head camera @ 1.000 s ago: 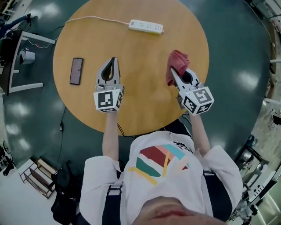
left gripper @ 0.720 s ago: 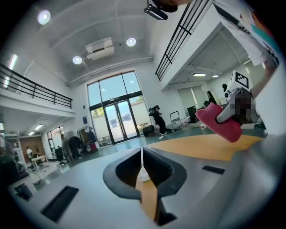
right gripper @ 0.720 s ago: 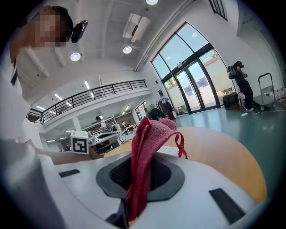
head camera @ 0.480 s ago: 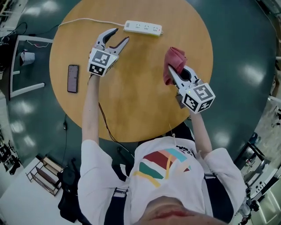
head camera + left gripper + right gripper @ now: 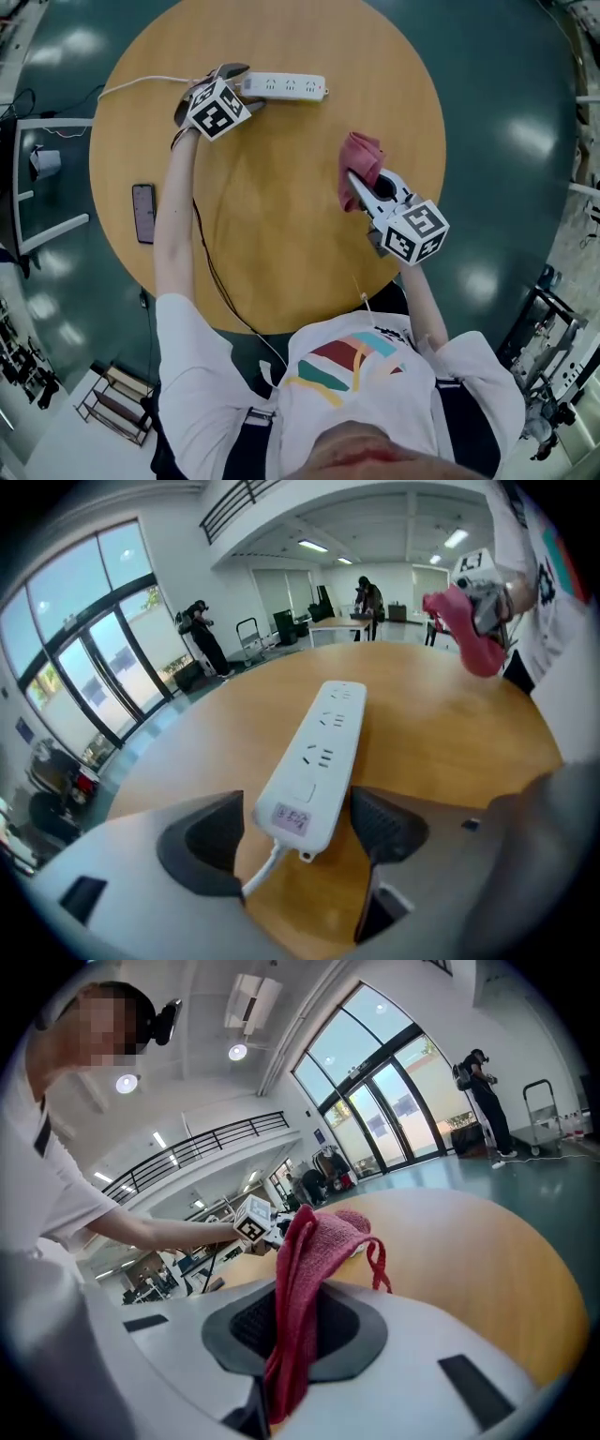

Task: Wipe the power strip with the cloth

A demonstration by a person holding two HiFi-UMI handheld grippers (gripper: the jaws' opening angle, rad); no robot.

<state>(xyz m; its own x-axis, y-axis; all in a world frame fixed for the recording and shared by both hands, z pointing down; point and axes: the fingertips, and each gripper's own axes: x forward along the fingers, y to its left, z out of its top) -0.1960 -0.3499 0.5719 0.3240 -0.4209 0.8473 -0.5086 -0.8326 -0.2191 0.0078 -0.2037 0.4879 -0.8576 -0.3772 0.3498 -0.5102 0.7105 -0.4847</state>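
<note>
round wooden table (image 5: 281,253), a wipe-down about to start. nearest us, well short of the power strip (image 5: 286,87) and off toward its free end, our right gripper (image 5: 361,185) has its jaws clamped on the red cloth (image 5: 360,159). one fold is pinched between the pads and the rest is bunched above them, clear of the tabletop as far as we can tell. the cloth is well apart from the power strip and touches no part of it.

farther out, our left gripper (image 5: 242,86) sits at the cord end of the power strip. its jaws have just been opening and stand wide, one on each side of that end. a gap shows between each pad and the white casing, so nothing is gripped. the power strip itself lies flat on the far part of the table, sockets up. its white cord (image 5: 141,82) runs off past the left gripper toward the table edge. a dark phone (image 5: 143,212) lies well off to the cord side of the power strip and nearer us.

by our reading the wiping has not begun. the cloth is in hand, and a steadying hold on the power strip is lined up but not closed. what is left, we judge, is to close the left jaws on the casing, carry the cloth across to the power strip and rub it along the top.
</note>
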